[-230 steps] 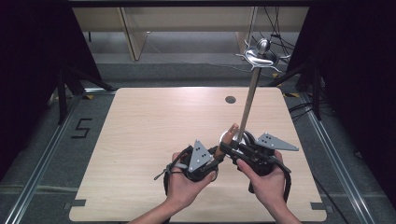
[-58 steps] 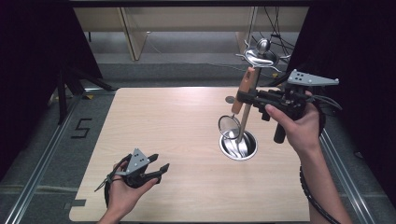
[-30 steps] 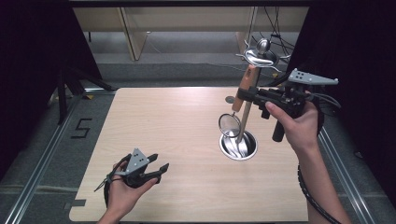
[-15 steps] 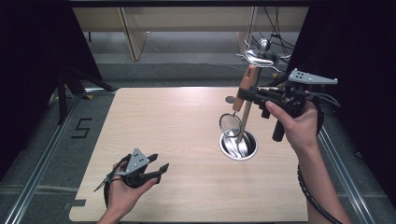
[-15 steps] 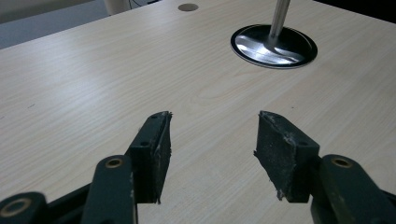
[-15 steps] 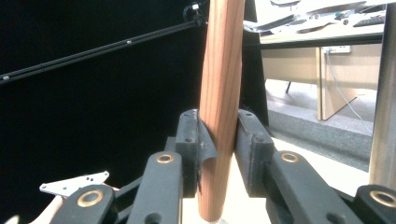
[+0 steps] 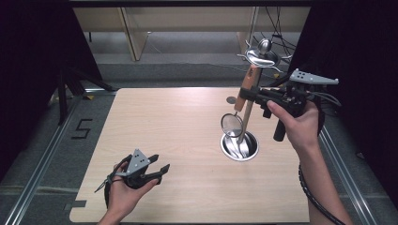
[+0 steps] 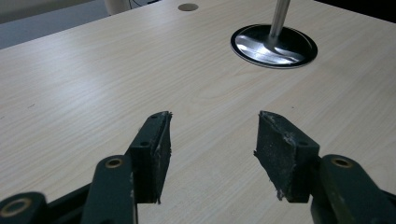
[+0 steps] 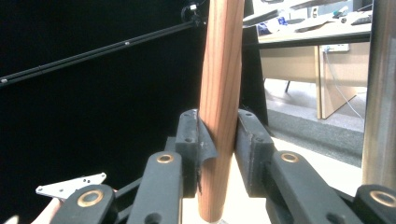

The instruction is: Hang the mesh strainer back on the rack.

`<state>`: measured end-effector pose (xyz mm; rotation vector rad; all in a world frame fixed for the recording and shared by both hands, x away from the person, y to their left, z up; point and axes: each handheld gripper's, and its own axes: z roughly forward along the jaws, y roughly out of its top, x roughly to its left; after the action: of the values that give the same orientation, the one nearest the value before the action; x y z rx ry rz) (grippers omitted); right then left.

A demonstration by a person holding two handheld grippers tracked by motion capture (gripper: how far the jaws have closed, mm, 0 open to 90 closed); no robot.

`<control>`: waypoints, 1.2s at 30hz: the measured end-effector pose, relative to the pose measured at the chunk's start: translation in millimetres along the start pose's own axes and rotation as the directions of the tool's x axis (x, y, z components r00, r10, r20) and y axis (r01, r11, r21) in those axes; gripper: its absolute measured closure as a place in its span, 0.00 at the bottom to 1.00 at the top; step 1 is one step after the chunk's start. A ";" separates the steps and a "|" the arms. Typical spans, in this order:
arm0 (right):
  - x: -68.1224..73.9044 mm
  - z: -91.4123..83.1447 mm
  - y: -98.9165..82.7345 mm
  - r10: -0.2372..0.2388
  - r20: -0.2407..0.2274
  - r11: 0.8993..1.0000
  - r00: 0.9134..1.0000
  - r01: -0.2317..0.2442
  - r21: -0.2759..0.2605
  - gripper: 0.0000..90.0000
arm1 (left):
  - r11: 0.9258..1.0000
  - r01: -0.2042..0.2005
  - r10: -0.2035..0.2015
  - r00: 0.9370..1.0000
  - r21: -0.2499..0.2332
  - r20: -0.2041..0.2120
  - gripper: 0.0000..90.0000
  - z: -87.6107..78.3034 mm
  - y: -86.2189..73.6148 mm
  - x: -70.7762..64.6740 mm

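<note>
At the near left of the desk (image 7: 187, 117) the left tongs (image 7: 159, 169) rested low in the person's hand, jaws standing well apart with nothing between them; bare wood lay ahead of them, offering ample free room. Toward the right stood a metal stand (image 7: 246, 117), its pole rising from a round base (image 7: 239, 146) to hooks at the top. The right tongs (image 7: 252, 93) were clamped tight on the wooden handle (image 9: 219, 93) of a small strainer (image 7: 232, 124), held upright beside the pole above the base. The strainer appeared light and stiff; its smooth handle could slip or swing, so a hold at mid-handle seemed soundest; the mesh looked easily dented. Clearance to the pole was narrow; the desk's right edge lay near.
</note>
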<state>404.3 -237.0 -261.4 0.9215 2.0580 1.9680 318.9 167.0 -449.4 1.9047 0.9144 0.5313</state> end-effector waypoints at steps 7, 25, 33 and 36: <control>-3.3 1.5 0.3 -0.011 -0.003 1.000 1.000 0.011 -0.003 0.82 | 1.000 0.003 -0.003 1.000 -0.001 0.002 0.49 0.2 -0.2 0.3; -10.1 0.7 -0.4 -0.008 0.005 1.000 1.000 0.008 -0.017 0.82 | 1.000 -0.008 0.008 1.000 0.003 -0.002 0.49 0.0 0.0 0.9; -11.9 0.0 -0.5 -0.003 0.008 1.000 1.000 0.004 -0.019 0.82 | 1.000 -0.010 0.010 1.000 0.003 -0.002 0.49 0.2 0.0 1.1; -12.0 -0.3 -0.7 0.013 0.003 1.000 1.000 -0.013 -0.015 0.82 | 1.000 -0.010 0.010 1.000 0.004 -0.002 0.49 0.3 0.0 1.1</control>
<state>413.6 -243.5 -265.7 0.9368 2.0377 1.9848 319.8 167.7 -449.5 1.9132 0.9083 0.5376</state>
